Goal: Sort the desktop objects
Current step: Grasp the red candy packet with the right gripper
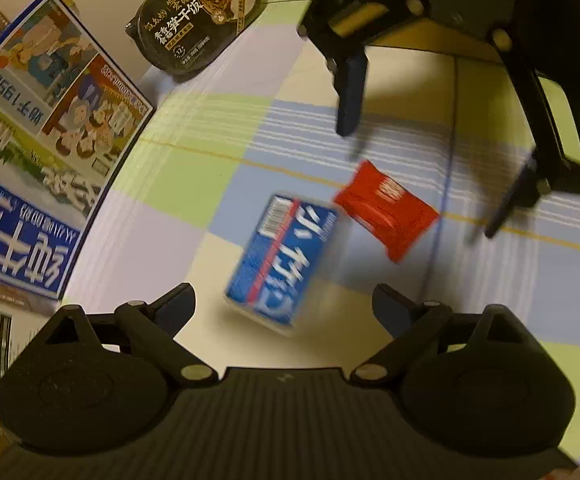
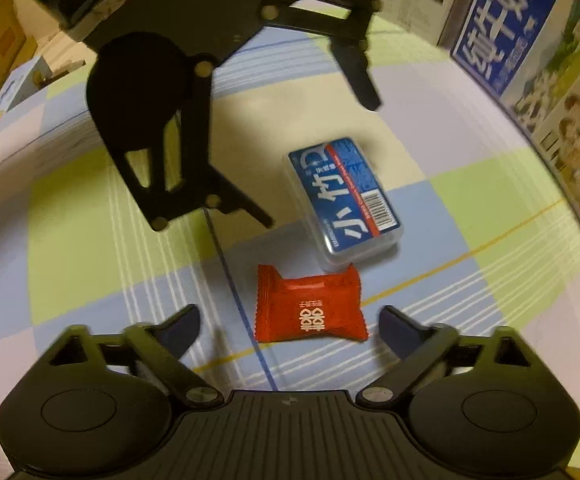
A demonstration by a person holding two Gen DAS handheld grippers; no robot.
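Here, one blue box (image 1: 282, 260), one red packet (image 1: 386, 208)

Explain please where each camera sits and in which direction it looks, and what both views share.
Left wrist view: sits on the left tool, looks steeply down at the blue box; own open fingers below, right tool above.
Right wrist view: sits on the right tool, looks down at the red packet; own open fingers below, left tool above.
Shared: blue box, red packet, checked cloth, milk carton.
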